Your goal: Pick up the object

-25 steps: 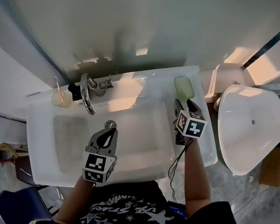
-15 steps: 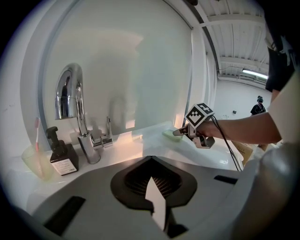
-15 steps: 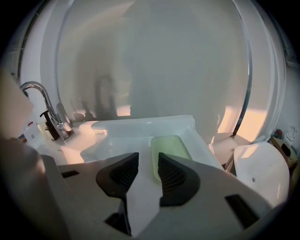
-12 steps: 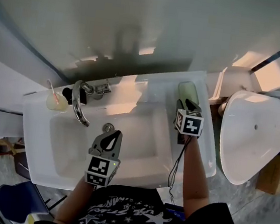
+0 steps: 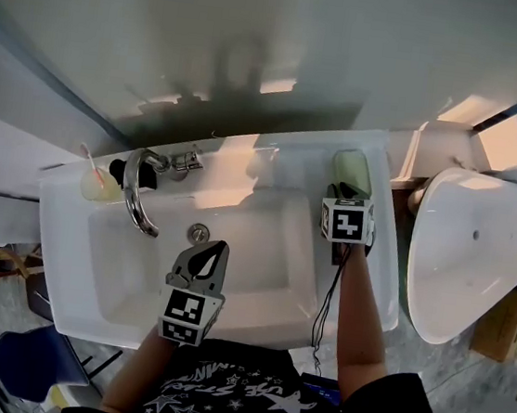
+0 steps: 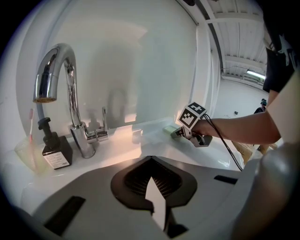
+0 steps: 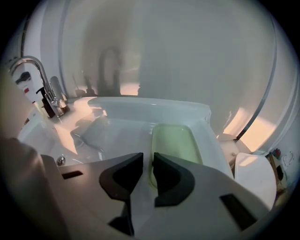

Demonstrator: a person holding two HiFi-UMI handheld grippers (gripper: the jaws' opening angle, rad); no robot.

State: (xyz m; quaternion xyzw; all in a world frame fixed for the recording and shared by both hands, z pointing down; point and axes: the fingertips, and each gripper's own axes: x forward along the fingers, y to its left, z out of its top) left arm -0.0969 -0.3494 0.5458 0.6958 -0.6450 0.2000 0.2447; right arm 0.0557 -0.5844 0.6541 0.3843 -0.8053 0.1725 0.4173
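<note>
A pale green soap dish (image 5: 351,173) (image 7: 174,143) lies on the back right corner of the white sink (image 5: 66,252). My right gripper (image 5: 342,198) (image 7: 148,159) is at the dish's near left rim. Its jaws are closing, with that rim in the thin gap between them and a sliver of white showing beside it. The left gripper view shows the right gripper (image 6: 180,133) touching the dish (image 6: 171,130). My left gripper (image 5: 210,251) (image 6: 151,161) hovers over the basin, shut and holding nothing.
A chrome faucet (image 5: 137,186) (image 6: 61,84) arches over the basin's back left, with a dark soap bottle (image 6: 54,147) and a cup with a toothbrush (image 5: 98,183) beside it. The drain (image 5: 198,233) is just ahead of my left gripper. A white toilet (image 5: 472,255) stands to the right.
My right gripper has moved forward onto the green dish's near edge and its jaws have narrowed. My left gripper has stayed over the basin.
</note>
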